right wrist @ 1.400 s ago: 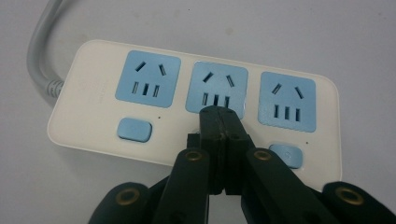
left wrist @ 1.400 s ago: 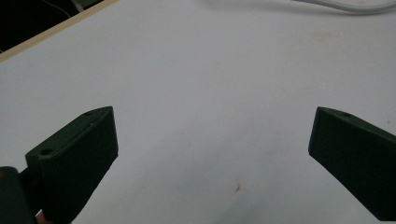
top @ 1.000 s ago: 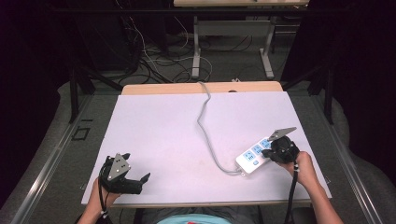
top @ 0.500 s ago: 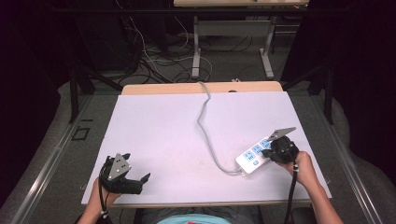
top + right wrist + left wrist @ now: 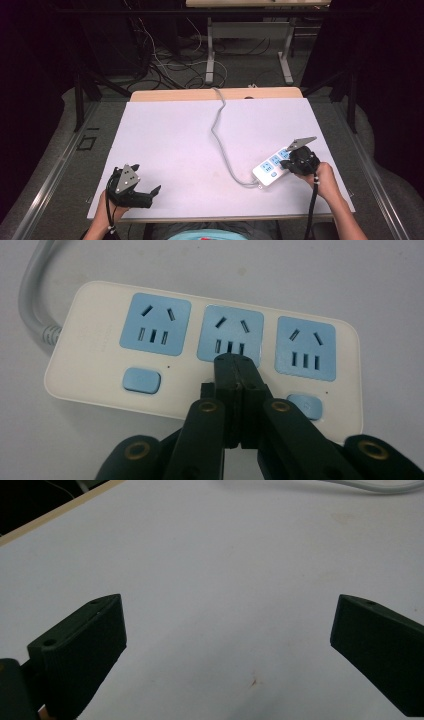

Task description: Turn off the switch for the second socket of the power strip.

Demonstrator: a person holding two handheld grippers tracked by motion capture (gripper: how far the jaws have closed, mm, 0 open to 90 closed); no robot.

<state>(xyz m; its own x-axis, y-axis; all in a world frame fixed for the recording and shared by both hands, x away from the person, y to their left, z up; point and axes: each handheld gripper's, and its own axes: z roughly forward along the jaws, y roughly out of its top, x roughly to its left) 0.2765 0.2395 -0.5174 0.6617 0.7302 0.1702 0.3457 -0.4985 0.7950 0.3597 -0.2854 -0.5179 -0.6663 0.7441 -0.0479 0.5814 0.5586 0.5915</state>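
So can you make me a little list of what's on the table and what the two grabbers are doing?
table: white top
power strip: white, three blue sockets, blue buttons
cord: grey, runs from the strip to the table's far edge
right gripper: jaws shut, tips over the strip's middle button
left gripper: jaws open, nothing between them

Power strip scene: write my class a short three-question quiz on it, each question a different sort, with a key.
1. True or false: the right gripper has its jaws shut.
2. How many blue socket panels does the power strip carry? A) two B) three C) four
3. Fill in: the left gripper is ____, with bare table between its jaws.

Key: 1 true; the closed tips are over the strip at the middle button's place. 2 B. 3 open.
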